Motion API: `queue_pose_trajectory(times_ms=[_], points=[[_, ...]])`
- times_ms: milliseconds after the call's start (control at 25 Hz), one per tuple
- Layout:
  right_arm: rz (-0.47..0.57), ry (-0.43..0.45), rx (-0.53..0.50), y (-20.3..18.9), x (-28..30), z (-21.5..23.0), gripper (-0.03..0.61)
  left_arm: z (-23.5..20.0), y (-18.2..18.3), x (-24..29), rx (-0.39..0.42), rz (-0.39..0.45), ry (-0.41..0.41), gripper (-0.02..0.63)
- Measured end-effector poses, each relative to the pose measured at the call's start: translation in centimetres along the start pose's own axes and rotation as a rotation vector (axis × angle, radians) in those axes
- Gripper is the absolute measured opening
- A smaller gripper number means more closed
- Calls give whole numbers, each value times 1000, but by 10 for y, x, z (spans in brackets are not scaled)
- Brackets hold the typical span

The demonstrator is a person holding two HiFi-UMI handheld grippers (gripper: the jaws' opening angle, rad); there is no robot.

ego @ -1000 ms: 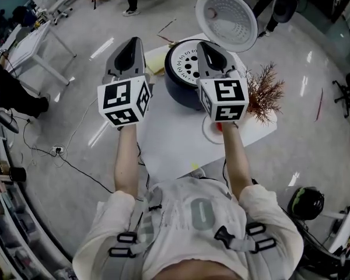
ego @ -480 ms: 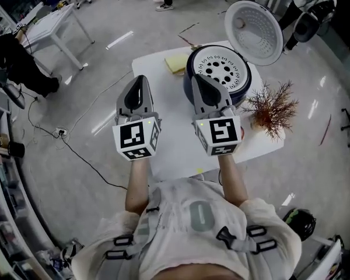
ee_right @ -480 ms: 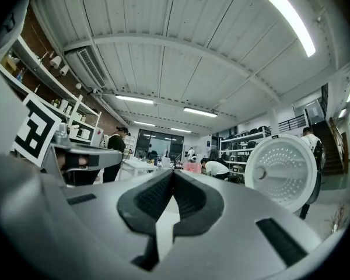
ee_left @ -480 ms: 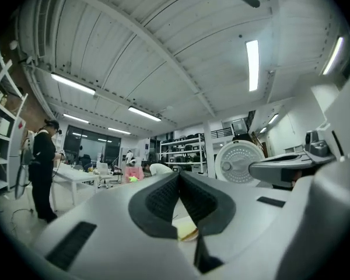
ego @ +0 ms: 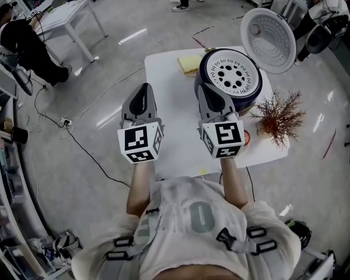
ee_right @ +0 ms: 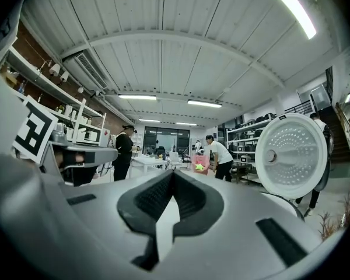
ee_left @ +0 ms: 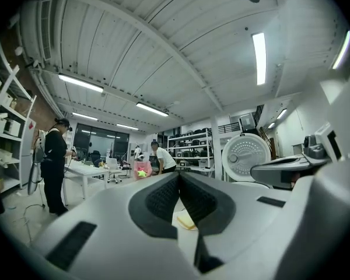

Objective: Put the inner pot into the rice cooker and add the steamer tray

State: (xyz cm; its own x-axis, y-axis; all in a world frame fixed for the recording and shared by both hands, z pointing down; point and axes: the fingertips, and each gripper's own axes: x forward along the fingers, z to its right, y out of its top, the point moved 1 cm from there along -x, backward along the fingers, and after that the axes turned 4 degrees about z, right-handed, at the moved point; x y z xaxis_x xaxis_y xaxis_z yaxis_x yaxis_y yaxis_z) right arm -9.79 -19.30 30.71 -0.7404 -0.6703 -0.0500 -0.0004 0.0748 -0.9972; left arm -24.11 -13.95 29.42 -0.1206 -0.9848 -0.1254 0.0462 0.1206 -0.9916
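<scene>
With jaws together on nothing, a stray swing of our left gripper or right gripper could jolt the rice cooker at the desk's far right corner, unseating the steamer tray inside.

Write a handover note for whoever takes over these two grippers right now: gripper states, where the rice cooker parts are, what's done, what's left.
Left gripper: shut, empty, held level by the white table's left edge.
Right gripper: shut, empty, held level just in front of the rice cooker.
Cooker: on the table, lid open.
Steamer tray: sitting in the cooker's mouth.
Inner pot: not visible, presumably under the tray.
Done: tray looks seated.
Left: likely nothing; just check that the tray sits flat.
</scene>
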Motion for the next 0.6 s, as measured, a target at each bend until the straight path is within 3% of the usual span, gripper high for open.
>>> queue_pose_trajectory(times_ms=[600], points=[[2, 43, -17, 0, -4, -10, 8, 6, -3, -13, 1, -4, 0, 20]])
